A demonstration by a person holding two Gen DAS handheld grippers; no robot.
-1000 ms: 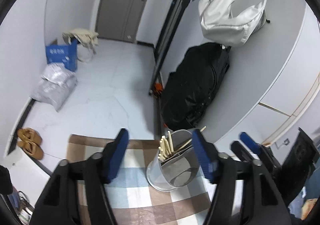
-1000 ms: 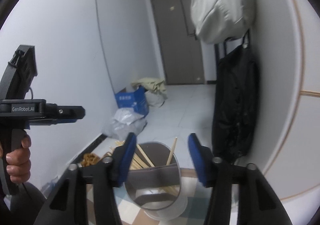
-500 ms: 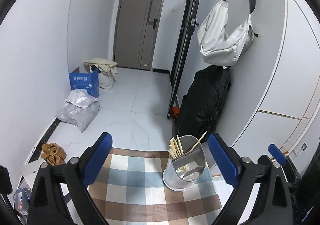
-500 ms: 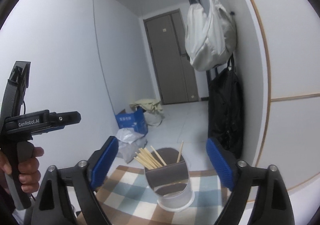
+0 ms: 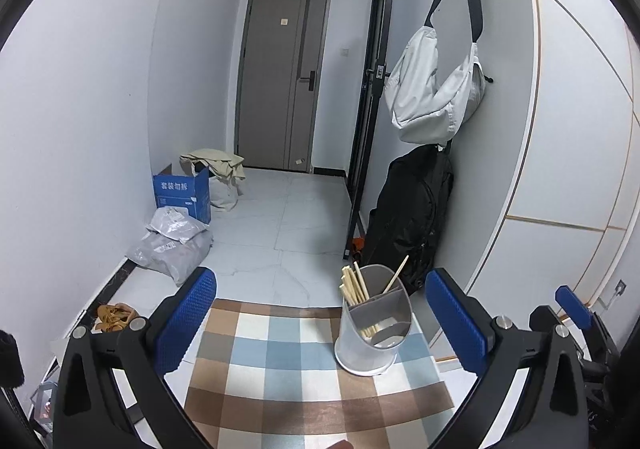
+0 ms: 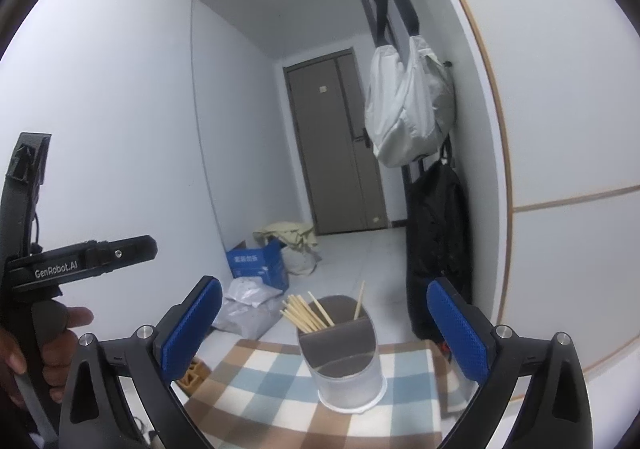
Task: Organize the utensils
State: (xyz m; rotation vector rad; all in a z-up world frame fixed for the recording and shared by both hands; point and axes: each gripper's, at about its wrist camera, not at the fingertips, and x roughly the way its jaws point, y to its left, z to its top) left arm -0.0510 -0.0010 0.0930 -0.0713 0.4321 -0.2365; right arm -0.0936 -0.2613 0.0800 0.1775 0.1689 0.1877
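The left gripper (image 5: 320, 323) has its blue-padded fingers (image 5: 186, 319) spread wide, having just been opening, with nothing pinched. The utensil holder (image 5: 374, 329) shows between the fingers in the left wrist view, nearer the right-hand pad, and neither pad touches it.

The right gripper (image 6: 324, 333) likewise has its fingers (image 6: 458, 333) spread wide after just opening, and grips nothing. The utensil holder (image 6: 346, 361) shows between them, clear of both pads.

The utensil holder is a translucent round cup standing upright on the table (image 5: 280, 365), which carries a checked cloth of brown, blue and white. It stands toward the far right part of the cloth in the left wrist view. A grey divider splits the cup into compartments. A bundle of chopsticks (image 5: 354, 287) leans in the far left compartment, and a single chopstick (image 5: 396, 275) leans in the compartment to its right. The nearest compartment appears to hold nothing that rises above its wall.

In the right wrist view, a person's hand (image 6: 44, 353) holds the left gripper's handle at the left edge.

Beyond the table lie a white tiled floor (image 5: 288, 233), a blue carton (image 5: 184, 193), a grey plastic bag (image 5: 172, 245), a black backpack (image 5: 408, 213) against the wall, and a pale bag (image 5: 432, 97) hanging above it. A grey door (image 5: 280, 81) closes the far end.
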